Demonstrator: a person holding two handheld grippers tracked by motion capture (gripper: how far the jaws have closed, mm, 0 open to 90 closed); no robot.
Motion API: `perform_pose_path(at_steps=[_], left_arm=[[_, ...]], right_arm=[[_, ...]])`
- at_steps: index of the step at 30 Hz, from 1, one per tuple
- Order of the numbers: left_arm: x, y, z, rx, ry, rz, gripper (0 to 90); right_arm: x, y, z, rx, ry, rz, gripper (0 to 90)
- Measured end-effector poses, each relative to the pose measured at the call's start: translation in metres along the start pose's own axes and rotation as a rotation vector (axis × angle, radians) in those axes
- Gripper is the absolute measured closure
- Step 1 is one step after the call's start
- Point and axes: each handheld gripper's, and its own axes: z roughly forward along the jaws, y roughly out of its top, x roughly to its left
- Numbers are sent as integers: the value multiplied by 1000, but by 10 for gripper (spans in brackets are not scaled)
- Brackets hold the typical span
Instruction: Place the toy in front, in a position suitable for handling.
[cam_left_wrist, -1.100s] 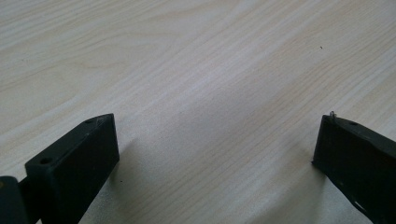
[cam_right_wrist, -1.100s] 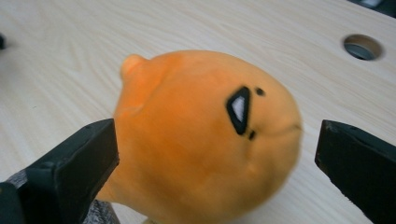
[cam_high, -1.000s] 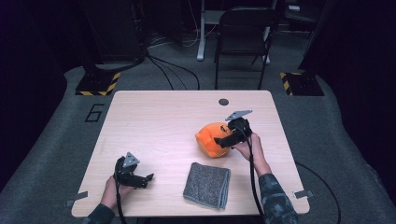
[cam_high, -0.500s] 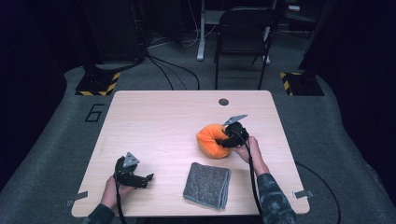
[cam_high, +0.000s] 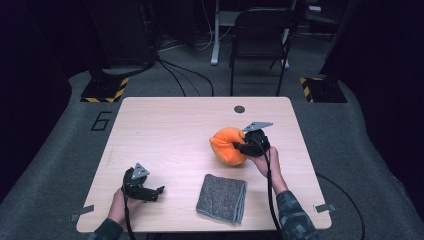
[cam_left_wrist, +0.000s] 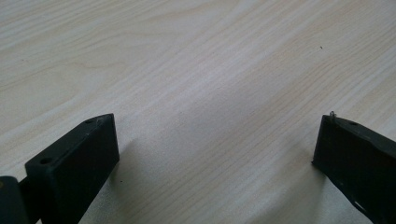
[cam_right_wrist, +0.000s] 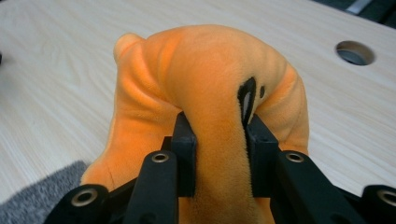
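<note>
Right gripper pinching an orange plush toy mid-table, grey cloth lying near, left gripper resting apart.

- plush toy: bright orange, with small black markings;
- towel: mottled grey;
- bench: pale wood with fine grain;
- fingers: matt black;
- floor: grey, with yellow-and-black striped tape.

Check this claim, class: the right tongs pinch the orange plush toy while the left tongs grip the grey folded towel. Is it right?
Not quite. The left tongs stand open over bare wooden table, as the left gripper view shows. The right tongs do pinch the orange plush toy.
</note>
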Motion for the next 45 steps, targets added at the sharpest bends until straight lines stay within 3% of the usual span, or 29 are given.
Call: perform_pose_path(at_steps=[3, 5, 6, 8, 9, 10, 11, 14, 15, 19, 22, 32, 38, 40, 45], left_arm=[[0, 0, 0, 0, 0, 0, 0], [0, 0, 0, 0, 0, 0, 0], [0, 0, 0, 0, 0, 0, 0], [0, 0, 0, 0, 0, 0, 0], [0, 0, 0, 1, 1, 2, 0], [0, 0, 0, 0, 0, 0, 0], [0, 0, 0, 1, 1, 3, 0], [0, 0, 0, 0, 0, 0, 0], [0, 0, 0, 0, 0, 0, 0], [0, 0, 0, 0, 0, 0, 0], [0, 0, 0, 1, 1, 3, 0], [0, 0, 0, 0, 1, 4, 0], [0, 0, 0, 0, 0, 0, 0], [0, 0, 0, 0, 0, 1, 0], [0, 0, 0, 0, 1, 2, 0]], right_arm=[[6, 5, -8, -12, -45, 31, 690], [11, 7, -14, -21, -91, 89, 683], [11, 7, -14, -21, -91, 89, 683], [14, 8, -16, -32, -121, 135, 682], [16, 7, -16, -38, -132, 165, 683], [16, 7, -16, -38, -132, 165, 683], [21, 6, -14, -33, -159, 202, 683], [23, 4, -12, -43, -185, 230, 683], [27, 1, -9, -57, -208, 275, 682], [32, -1, -5, -66, -232, 306, 679], [40, -1, 0, -84, -279, 336, 661], [51, -7, 15, -100, -355, 390, 606], [54, -17, 37, -59, -381, 383, 548], [55, -18, 38, -65, -390, 373, 487], [48, -17, 27, -75, -363, 368, 231]])
